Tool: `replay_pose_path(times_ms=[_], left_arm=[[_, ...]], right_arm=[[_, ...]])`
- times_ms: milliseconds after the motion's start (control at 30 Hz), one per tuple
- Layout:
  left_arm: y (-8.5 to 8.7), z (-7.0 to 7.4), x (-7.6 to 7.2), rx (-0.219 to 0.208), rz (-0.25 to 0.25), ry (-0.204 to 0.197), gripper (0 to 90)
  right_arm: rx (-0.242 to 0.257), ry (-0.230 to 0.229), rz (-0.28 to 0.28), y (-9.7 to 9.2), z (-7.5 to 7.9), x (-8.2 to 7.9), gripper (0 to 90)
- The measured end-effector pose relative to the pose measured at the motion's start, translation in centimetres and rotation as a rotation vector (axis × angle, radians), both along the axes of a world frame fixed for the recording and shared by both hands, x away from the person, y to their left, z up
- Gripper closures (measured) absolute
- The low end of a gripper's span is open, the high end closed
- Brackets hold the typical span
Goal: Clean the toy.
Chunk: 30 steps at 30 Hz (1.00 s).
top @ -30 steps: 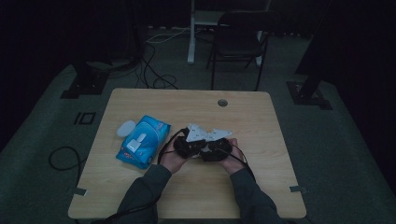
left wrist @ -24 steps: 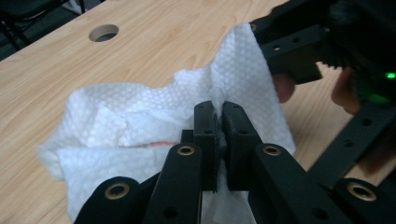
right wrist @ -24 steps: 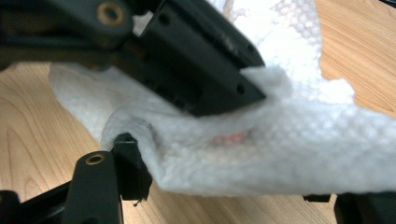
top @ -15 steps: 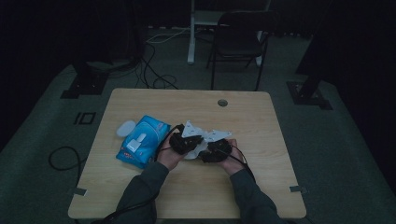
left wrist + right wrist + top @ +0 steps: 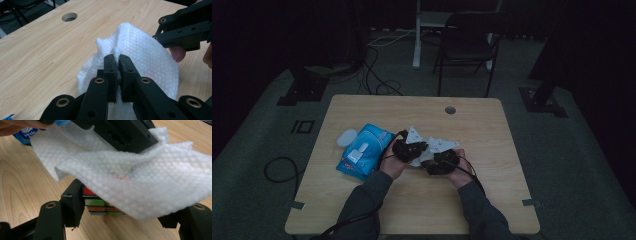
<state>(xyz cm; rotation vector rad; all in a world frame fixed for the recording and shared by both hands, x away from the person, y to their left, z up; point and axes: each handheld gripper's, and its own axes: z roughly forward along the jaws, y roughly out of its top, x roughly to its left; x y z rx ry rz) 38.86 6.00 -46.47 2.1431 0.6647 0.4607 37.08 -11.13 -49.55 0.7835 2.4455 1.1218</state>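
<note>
— White, dimpled cloth was what we had nearest us: the wipe (image 5: 140, 57) sat pinched in our left gripper (image 5: 116, 60), its jaws clamped tight on a fold of it.

— And our right gripper (image 5: 120, 207)?

— It held the puzzle cube (image 5: 100, 203). In the right gripper view we saw coloured tiles, red, green and orange, between its two jaws, with one jaw pressed against the cube's side. The other jaw was hidden behind the wipe, so we judged it closed on the cube rather than saw it fully.

— So where did the cube lie from the wipe?

— Directly under it. The wipe draped over the top of the cube, and our left gripper came at it from above and across. That mattered most, we thought: any rubbing stroke would have to press down through the cloth onto the cube's upper face while our right hand (image 5: 457, 170) steadied it.

— Which hand was nearer the work?

— Both met at the same spot, just in front of us, over the wooden table (image 5: 492, 130).

— And farther out?

— A blue packet of wipes (image 5: 364, 152) lay to our left, a small white lid (image 5: 346, 137) just beyond it, and a round hole (image 5: 450, 109) near the far edge.
</note>
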Motion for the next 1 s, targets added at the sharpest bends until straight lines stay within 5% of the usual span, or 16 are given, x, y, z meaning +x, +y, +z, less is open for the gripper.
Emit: replay_pose_path(times_ms=[667,1000], left_arm=[[-1.8,0.0,-1.4,0.010,-0.067,-0.007,86.2],[-0.8,0.2,-1.7,0.002,-0.055,-0.016,86.2]], right_arm=[[0.011,0.001,-0.009,-0.2,0.1,0.3,34.4],[0.013,-0.007,-0.008,-0.6,0.2,0.0,34.5]])
